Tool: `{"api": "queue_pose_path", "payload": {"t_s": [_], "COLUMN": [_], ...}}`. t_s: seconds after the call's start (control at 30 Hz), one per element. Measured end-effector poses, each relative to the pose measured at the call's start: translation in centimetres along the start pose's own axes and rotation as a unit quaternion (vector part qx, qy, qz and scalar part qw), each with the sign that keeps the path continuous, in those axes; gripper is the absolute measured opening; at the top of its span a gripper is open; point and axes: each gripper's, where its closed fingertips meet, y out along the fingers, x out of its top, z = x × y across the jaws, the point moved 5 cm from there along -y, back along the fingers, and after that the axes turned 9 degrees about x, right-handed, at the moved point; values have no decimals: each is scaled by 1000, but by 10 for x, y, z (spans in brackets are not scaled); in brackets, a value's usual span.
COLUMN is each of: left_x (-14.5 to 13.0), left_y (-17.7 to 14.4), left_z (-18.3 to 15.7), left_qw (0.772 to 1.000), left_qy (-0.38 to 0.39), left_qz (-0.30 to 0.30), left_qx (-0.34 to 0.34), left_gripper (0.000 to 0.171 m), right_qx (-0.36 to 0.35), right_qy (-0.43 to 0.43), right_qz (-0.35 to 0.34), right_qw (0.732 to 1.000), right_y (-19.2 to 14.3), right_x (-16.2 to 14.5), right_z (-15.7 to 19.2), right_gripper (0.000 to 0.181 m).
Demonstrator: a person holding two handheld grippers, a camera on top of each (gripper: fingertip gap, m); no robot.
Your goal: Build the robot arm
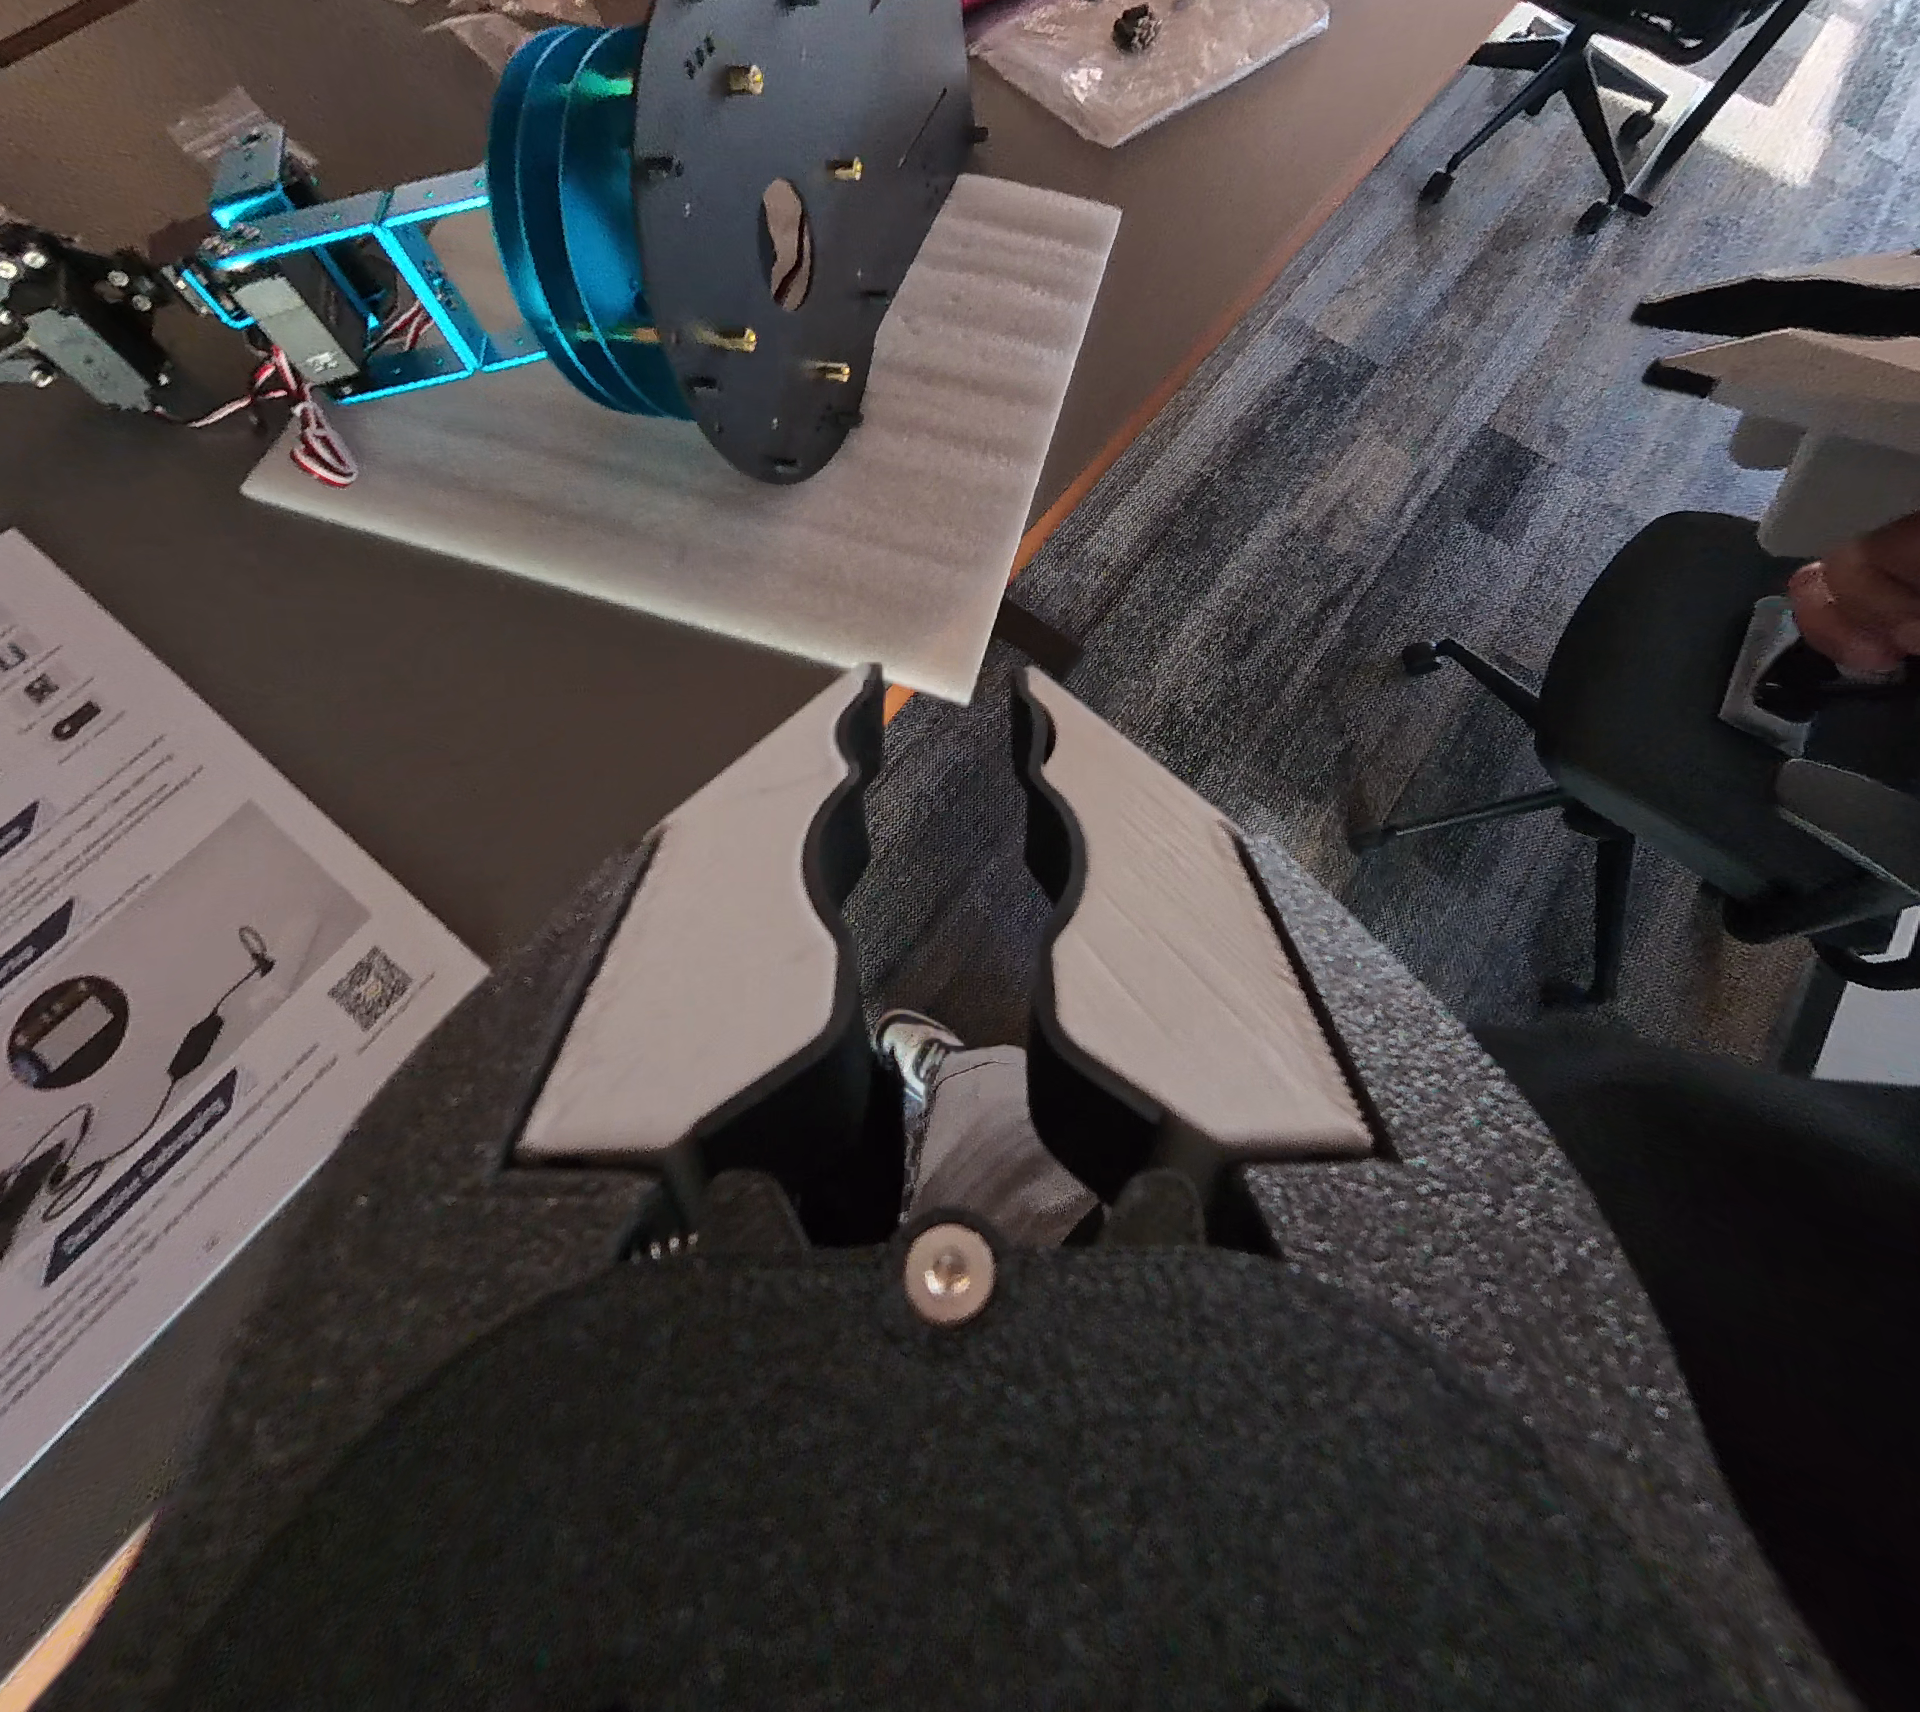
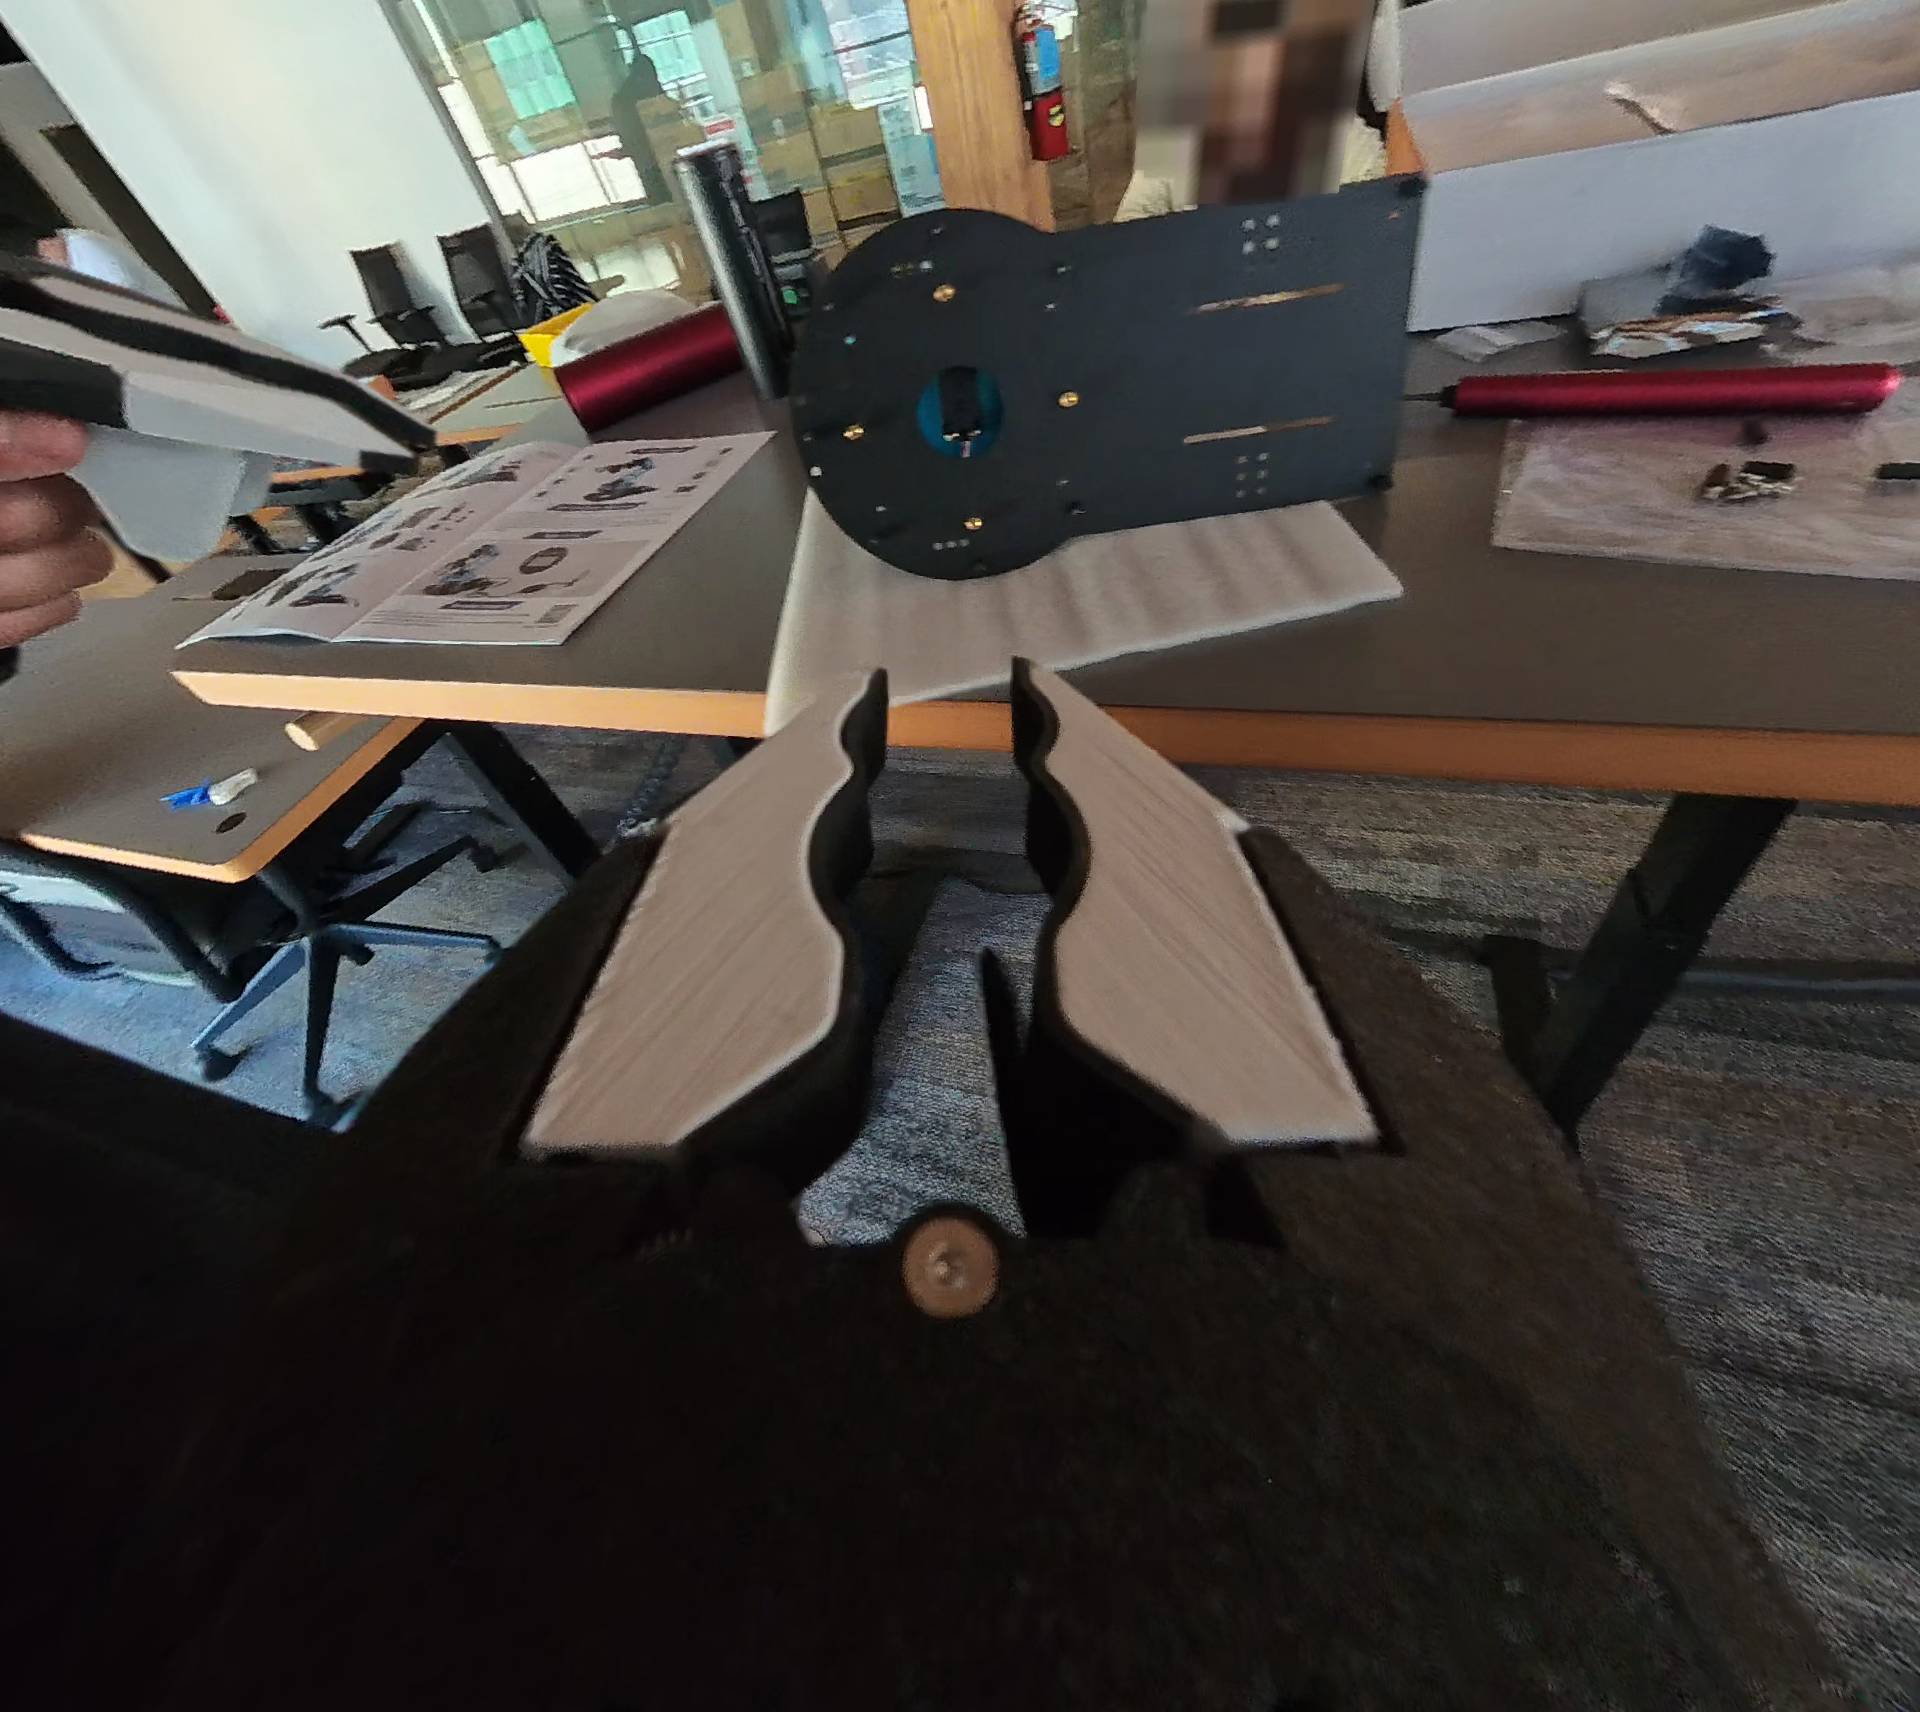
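Just ahead of the left gripper [image 1: 945, 686], whose fingers stand slightly parted and empty, lies a white foam sheet [image 1: 831, 519] bearing the black base plate [image 1: 800, 208]; the right gripper [image 2: 948, 686] hangs likewise parted, empty, facing that plate.

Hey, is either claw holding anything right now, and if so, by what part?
Nothing is held. The left claw and right claw are both open and empty, short of the table edge, apart from the black plate on the foam sheet.
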Motion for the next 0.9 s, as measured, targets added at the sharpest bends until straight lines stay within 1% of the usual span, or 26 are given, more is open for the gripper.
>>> {"api": "queue_pose_path", "payload": {"t_s": [0.13, 0.27, 0.37, 0.43, 0.57, 0.7, 0.77, 0.83, 0.87, 0.9], "left_x": [7, 17, 31, 45, 74, 109, 128, 145, 152, 158], "left_y": [14, 31, 44, 54, 77, 100, 109, 117, 120, 122], "left_z": [-3, -1, 5, 14, 41, 76, 93, 105, 110, 113], "left_qw": [1000, 1000, 1000, 999, 998, 996, 994, 992, 991, 990], "left_qy": [4, 3, 1, 1, -3, 3, 9, 18, 26, 39], "left_qz": [1, -1, -12, -25, -54, -88, -109, -121, -125, -128], "left_qx": [-12, -22, -25, -23, -19, -15, -17, -27, -36, -45], "left_gripper": [23, 23, 23, 23, 23, 24, 23, 23, 23, 23], "right_qx": [-36, -72, -88, -90, -106, -129, -100, -70, -44, -10], "right_qy": [-2, -1, 9, 14, 11, -7, -37, -59, -63, -68], "right_qz": [-1, 2, 22, 45, 118, 186, 214, 264, 295, 323], "right_qw": [999, 997, 996, 995, 987, 974, 971, 960, 952, 944], "right_y": [-7, -9, -2, 8, 41, 76, 93, 106, 112, 117], "right_x": [6, 14, 19, 23, 29, 39, 45, 46, 45, 43], "right_z": [-17, -41, -69, -91, -150, -224, -258, -294, -308, -317], "right_gripper": [23, 23, 23, 23, 24, 27, 27, 27, 32, 31]}}
